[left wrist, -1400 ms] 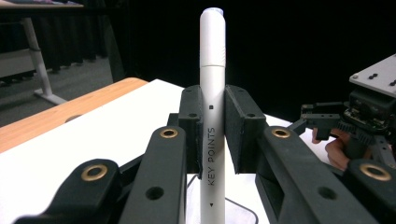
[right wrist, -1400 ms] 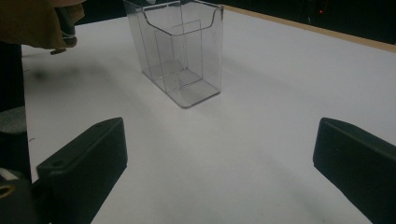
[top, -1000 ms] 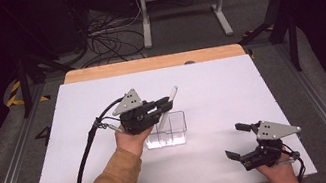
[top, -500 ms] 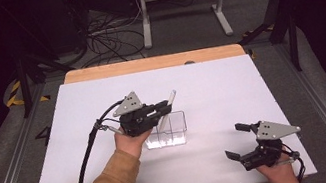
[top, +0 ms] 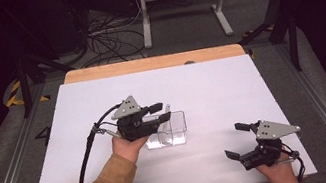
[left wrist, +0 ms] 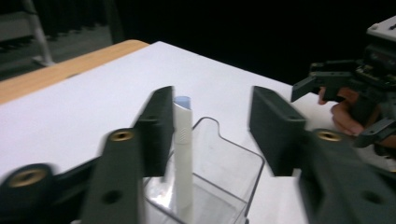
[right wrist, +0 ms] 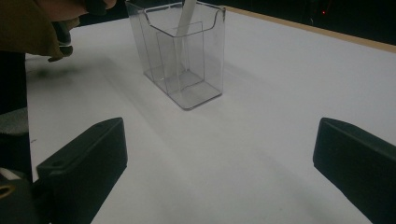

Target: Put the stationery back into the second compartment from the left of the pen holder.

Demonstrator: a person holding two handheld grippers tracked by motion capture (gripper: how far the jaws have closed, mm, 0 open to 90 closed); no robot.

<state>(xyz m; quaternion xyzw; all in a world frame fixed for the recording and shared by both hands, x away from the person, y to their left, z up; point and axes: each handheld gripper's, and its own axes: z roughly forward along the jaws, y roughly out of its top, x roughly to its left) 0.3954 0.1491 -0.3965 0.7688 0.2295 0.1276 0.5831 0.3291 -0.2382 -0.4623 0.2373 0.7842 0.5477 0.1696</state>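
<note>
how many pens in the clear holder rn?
1. A single white pen stands tilted inside the clear holder, between the open jaws of the left gripper, against one jaw. None seem hidden; the walls are see-through.

Lab — white-topped table [top: 210, 83], floor cables [top: 105, 35], dark surroundings

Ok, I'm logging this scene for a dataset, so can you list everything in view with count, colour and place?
Clear plastic holder: one, transparent, mid-table, between the grippers.
White pen-like stick: one, white with bluish tip, standing tilted in the holder, beside one jaw of the left gripper.
Table: one, white top, wooden far edge.
Cables: several, dark, on the floor beyond.
Left gripper: one, black, open, over the holder.
Right gripper: one, black, open, near right corner.
</note>
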